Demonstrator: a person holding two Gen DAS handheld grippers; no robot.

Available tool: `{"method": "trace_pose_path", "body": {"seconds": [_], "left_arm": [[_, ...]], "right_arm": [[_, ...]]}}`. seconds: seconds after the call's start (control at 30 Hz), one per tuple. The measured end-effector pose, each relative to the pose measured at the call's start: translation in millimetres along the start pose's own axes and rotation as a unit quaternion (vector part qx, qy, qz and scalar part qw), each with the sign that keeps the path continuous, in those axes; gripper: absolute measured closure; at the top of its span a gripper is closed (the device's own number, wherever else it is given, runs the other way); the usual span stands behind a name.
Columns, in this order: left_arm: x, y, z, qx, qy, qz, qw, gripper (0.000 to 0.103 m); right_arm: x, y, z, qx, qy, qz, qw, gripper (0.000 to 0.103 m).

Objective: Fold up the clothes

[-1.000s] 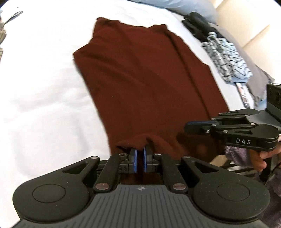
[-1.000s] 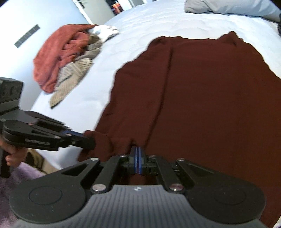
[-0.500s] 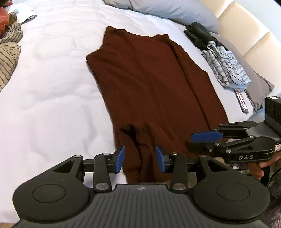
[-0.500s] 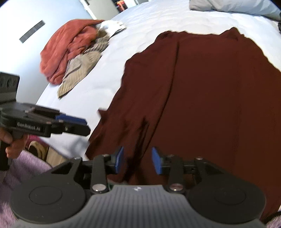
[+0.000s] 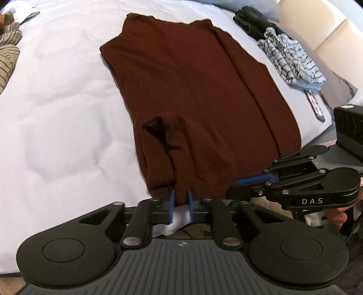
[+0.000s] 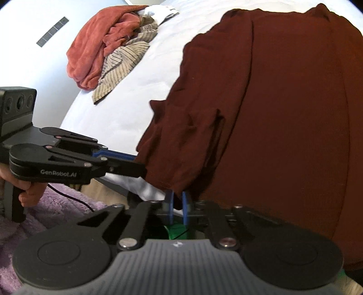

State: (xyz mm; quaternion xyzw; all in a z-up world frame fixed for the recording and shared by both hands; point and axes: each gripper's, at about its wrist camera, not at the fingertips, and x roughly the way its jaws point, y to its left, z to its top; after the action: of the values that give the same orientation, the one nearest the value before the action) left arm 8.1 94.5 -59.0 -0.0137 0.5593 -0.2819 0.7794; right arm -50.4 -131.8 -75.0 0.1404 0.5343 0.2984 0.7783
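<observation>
A dark maroon garment (image 5: 192, 90) lies spread flat on the white bed (image 5: 56, 113), its near hem bunched into folds at the bed's edge. My left gripper (image 5: 181, 204) has its blue pads pinched on the hem's left part. In the right wrist view, the same garment (image 6: 283, 102) fills the frame, and my right gripper (image 6: 177, 204) is shut on a hanging fold of the hem. The right gripper (image 5: 249, 181) sits just right of the left one, level with it. A hand holds the left gripper (image 6: 127, 161).
An orange and striped pile of clothes (image 6: 102, 52) lies at the bed's far left. A black-and-white patterned garment (image 5: 292, 61) and a black item (image 5: 251, 20) lie at the right, near the cream headboard (image 5: 329, 29). Purple fuzzy fabric (image 6: 56, 204) is below the bed edge.
Both grippers were shut on the garment, opened and let it drop flat, and have now shut again on its near hem at the bed's edge.
</observation>
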Motion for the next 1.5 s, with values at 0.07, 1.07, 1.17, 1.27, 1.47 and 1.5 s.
{"method": "trace_pose_path", "body": {"seconds": [0.07, 1.07, 1.17, 1.27, 1.47, 1.5], "left_arm": [[-7.5, -1.6, -1.5, 0.001, -0.004, -0.015, 0.9999, 0.098], [-21.8, 47.0, 96.8, -0.131, -0.123, -0.094, 0.9794, 0.099], [-13.8, 54.7, 101.5, -0.150, -0.135, -0.083, 0.9760, 0.098], [-7.6, 61.9, 104.5, -0.163, -0.147, -0.063, 0.9736, 0.081], [-4.6, 65.5, 101.9, -0.161, -0.153, -0.034, 0.9746, 0.061], [-3.7, 63.3, 101.5, -0.152, -0.146, -0.033, 0.9769, 0.062]], "right_arm": [[-9.0, 5.1, -0.6, -0.011, -0.005, 0.001, 1.000, 0.097], [-45.0, -32.5, 77.7, 0.113, -0.144, -0.007, 0.983, 0.093], [-37.7, -40.4, 88.0, 0.131, -0.157, -0.017, 0.979, 0.081], [-31.3, -48.7, 97.2, 0.148, -0.169, -0.027, 0.974, 0.054], [-23.4, -51.6, 96.9, 0.123, -0.158, -0.053, 0.978, 0.056], [-20.6, -48.4, 96.5, 0.110, -0.153, -0.057, 0.980, 0.062]]}}
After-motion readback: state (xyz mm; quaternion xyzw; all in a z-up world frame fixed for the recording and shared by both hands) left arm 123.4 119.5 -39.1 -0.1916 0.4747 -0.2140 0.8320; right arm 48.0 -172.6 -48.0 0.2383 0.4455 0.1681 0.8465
